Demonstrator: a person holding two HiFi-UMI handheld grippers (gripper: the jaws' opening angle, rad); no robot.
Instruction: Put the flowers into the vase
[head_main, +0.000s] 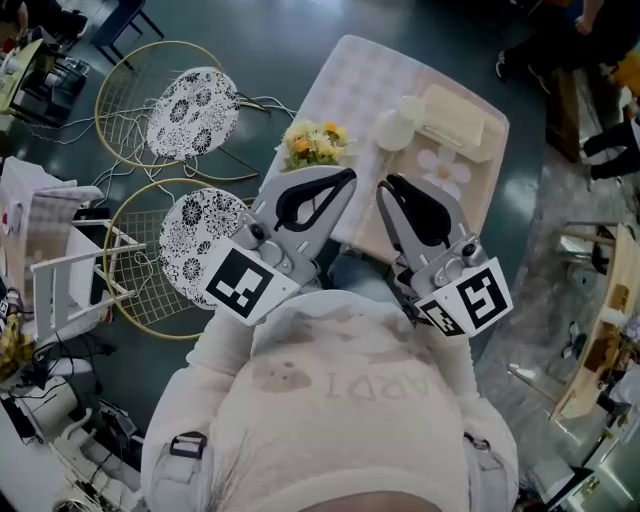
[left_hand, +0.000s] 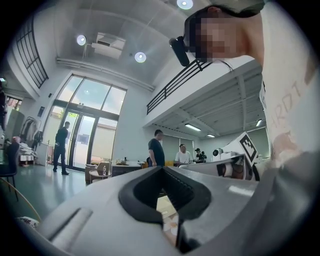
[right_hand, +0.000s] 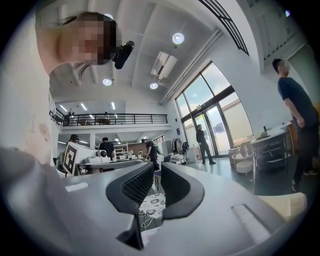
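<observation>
Left gripper (head_main: 345, 178): fingertips closed together, empty. Right gripper (head_main: 392, 185): fingers narrowly apart, empty. Both are at the near edge of the table (head_main: 350, 80). Beyond them, flowers (head_main: 315, 143) lie at its left edge, and the vase (head_main: 395, 128) stands near them on the right.

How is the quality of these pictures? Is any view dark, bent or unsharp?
Head view: dim, dark floor, but the flowers look sharp. Left gripper view: fisheye bending, black corners, glare from the glass doors. Right gripper view: same bending; the ceiling lamps glare.
</observation>
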